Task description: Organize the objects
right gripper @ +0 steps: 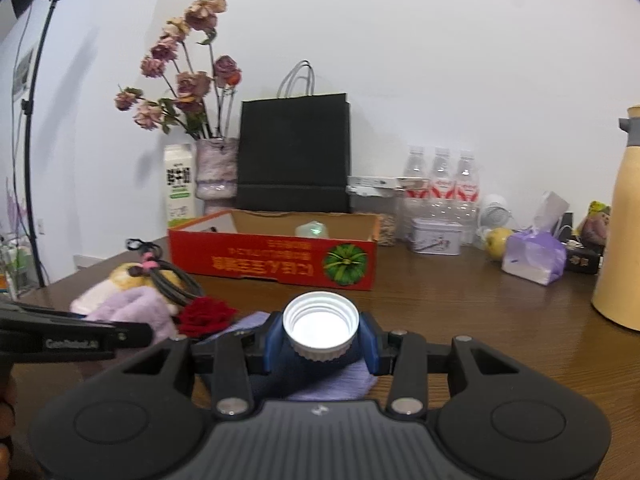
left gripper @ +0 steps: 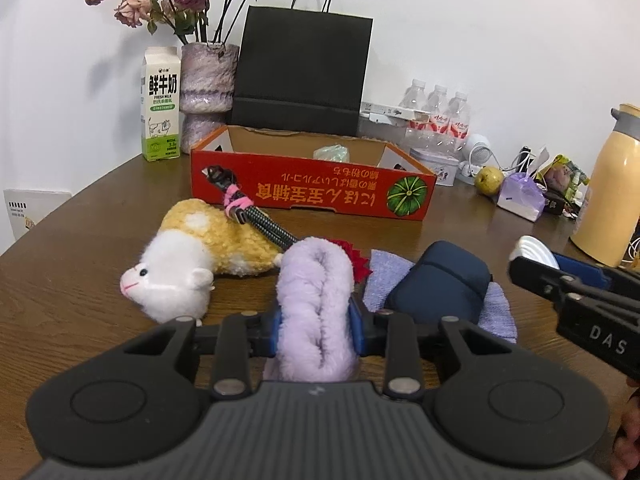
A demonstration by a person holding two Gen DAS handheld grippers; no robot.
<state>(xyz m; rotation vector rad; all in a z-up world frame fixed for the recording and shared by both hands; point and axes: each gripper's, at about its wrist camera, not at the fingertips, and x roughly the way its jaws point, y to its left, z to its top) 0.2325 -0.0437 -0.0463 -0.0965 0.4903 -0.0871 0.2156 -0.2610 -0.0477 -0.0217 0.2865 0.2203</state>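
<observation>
The left gripper (left gripper: 316,332) has its fingers pinched on a fluffy lilac plush roll (left gripper: 314,280), squeezing it in at the waist while its far end rests on the bench (left gripper: 80,300). It looks feather-light and very soft: it gives under the pads, so I'd judge the hold secure enough as long as the fingers bite deep into the middle, where the pile is thickest, not at a loose end that could flop or slide out.

The right gripper (right gripper: 320,330) has its fingers closed on a white ribbed bottle cap (right gripper: 321,325), open side towards the camera, held clear above the blue case (left gripper: 440,280) and the lilac cloth (left gripper: 496,308) beneath. The cap is light, hard and smooth plastic. The ridged rim gives the pads something to bite, but a small round thing like this can pop sideways if the squeeze is off-centre, so a grip straight across its width, as now, seems right.

The red cardboard tray (left gripper: 312,192) sits just beyond, with something pale green (left gripper: 332,153) already in it, and looks the likely home for both.

Still on the bench, near the plush roll, are a white-and-yellow stuffed animal (left gripper: 192,264), soft and easy to pinch anywhere, a braided cable (left gripper: 260,220) tied with pink, stiff and springy, and a red fabric flower (right gripper: 206,314), which looks delicate.
</observation>
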